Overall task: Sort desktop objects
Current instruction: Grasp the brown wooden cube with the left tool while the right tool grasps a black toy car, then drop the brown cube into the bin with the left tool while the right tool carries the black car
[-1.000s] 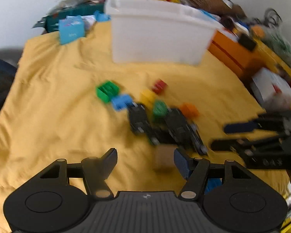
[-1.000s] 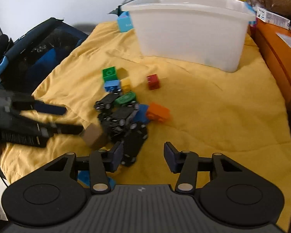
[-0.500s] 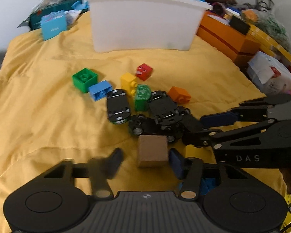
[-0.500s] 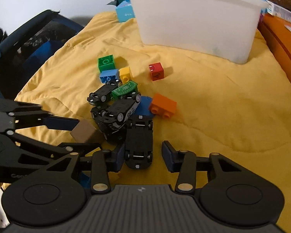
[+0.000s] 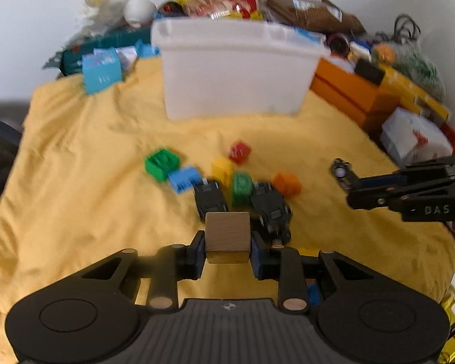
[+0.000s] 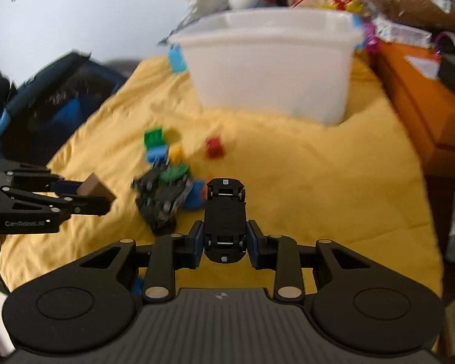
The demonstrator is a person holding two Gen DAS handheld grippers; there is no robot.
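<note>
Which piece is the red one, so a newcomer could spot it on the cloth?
Start at the white tub at the back of the yellow cloth. Just in front of it lies a scatter of small blocks; the red block is the nearest to the tub, beside the yellow block. It is the only red piece.

Left gripper (image 5: 228, 247) is closed on a wooden cube (image 5: 227, 236); right gripper (image 6: 224, 244) is closed on an upturned black toy car (image 6: 225, 218), both raised.
</note>
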